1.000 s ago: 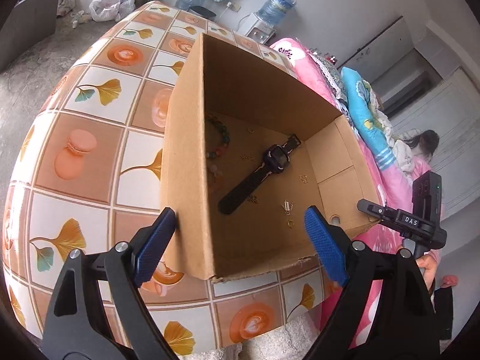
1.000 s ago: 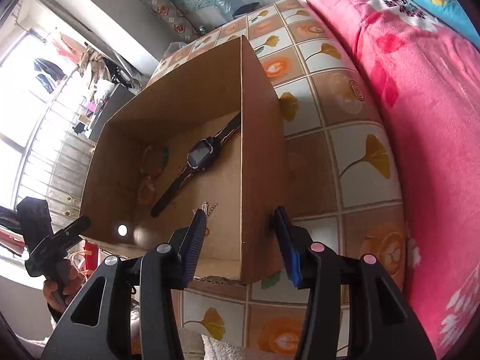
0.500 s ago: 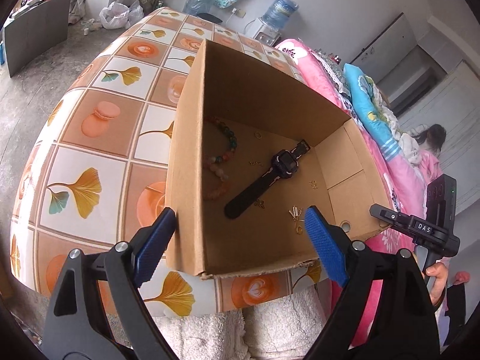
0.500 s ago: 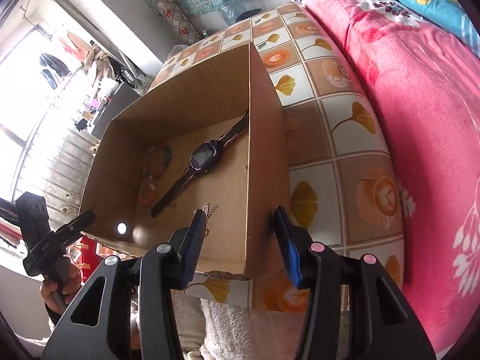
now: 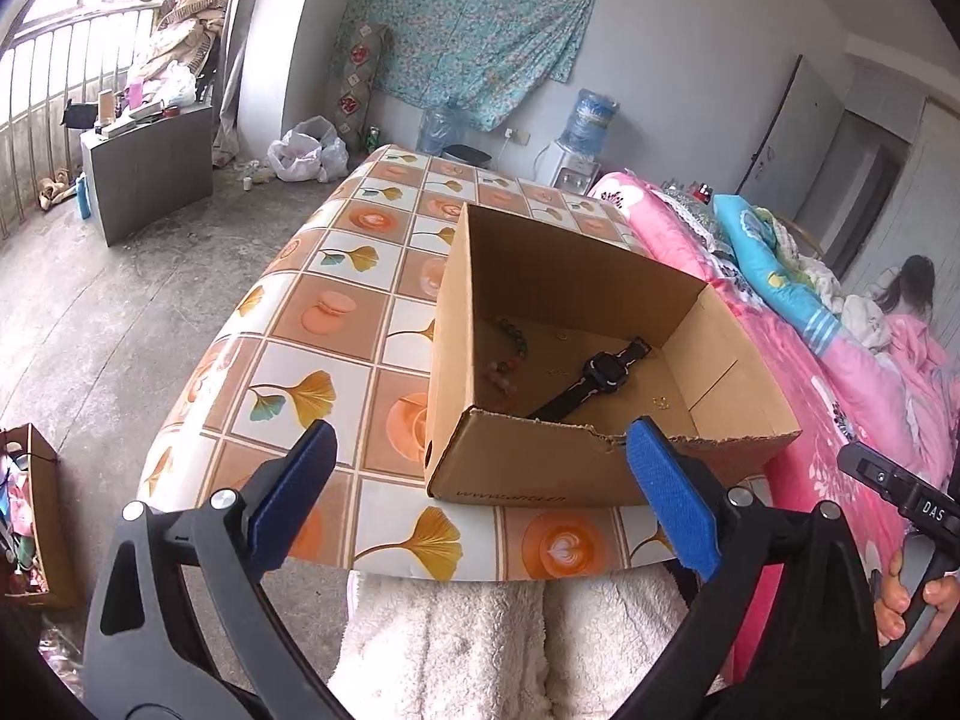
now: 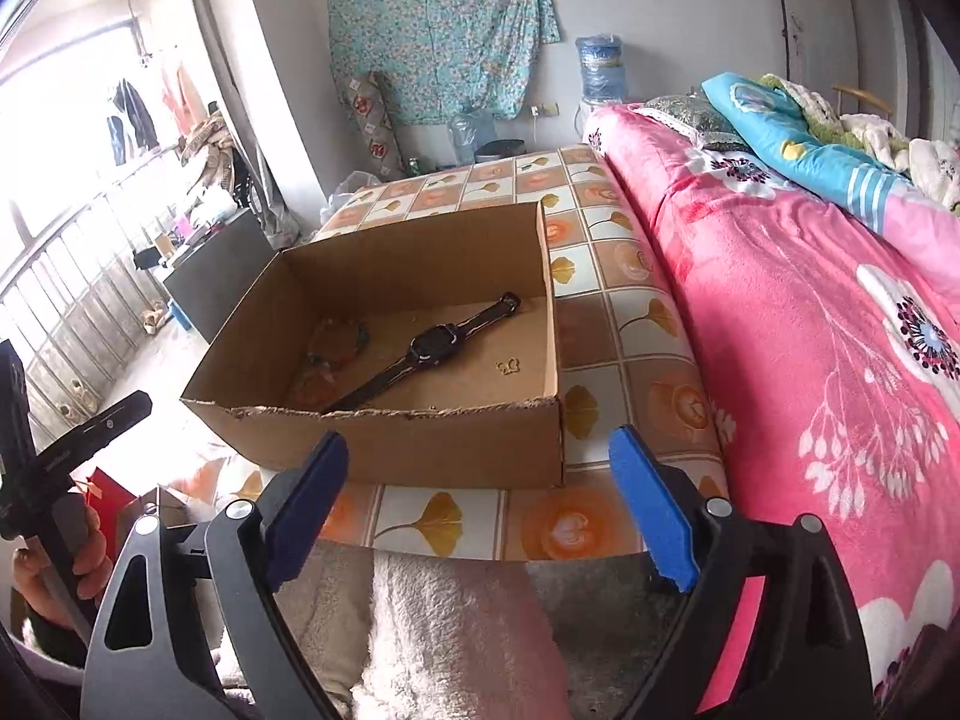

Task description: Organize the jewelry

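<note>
An open cardboard box (image 5: 522,483) (image 6: 420,450) stands at the near edge of a tiled table (image 5: 336,312) (image 6: 630,312). Inside lie a black watch (image 5: 600,375) (image 6: 432,348), a beaded bracelet (image 5: 510,360) (image 6: 336,348) and small gold earrings (image 5: 660,402) (image 6: 509,367). My left gripper (image 5: 480,492) hovers in front of the box's near wall, jaws opening, nothing between them. My right gripper (image 6: 480,495) is pulled back from the box too, jaws opening wide and empty.
A pink floral bed (image 6: 810,330) (image 5: 840,372) runs along the table's right side. White fluffy fabric (image 5: 480,642) (image 6: 456,630) lies below the table's near edge. A grey cabinet (image 5: 150,168) and a small box of clutter (image 5: 30,516) stand on the floor at left.
Both grippers have drawn back and up from the box. The right gripper, earlier straddling the box's right wall, has let it go and spread wide. The left jaws widened slightly.
</note>
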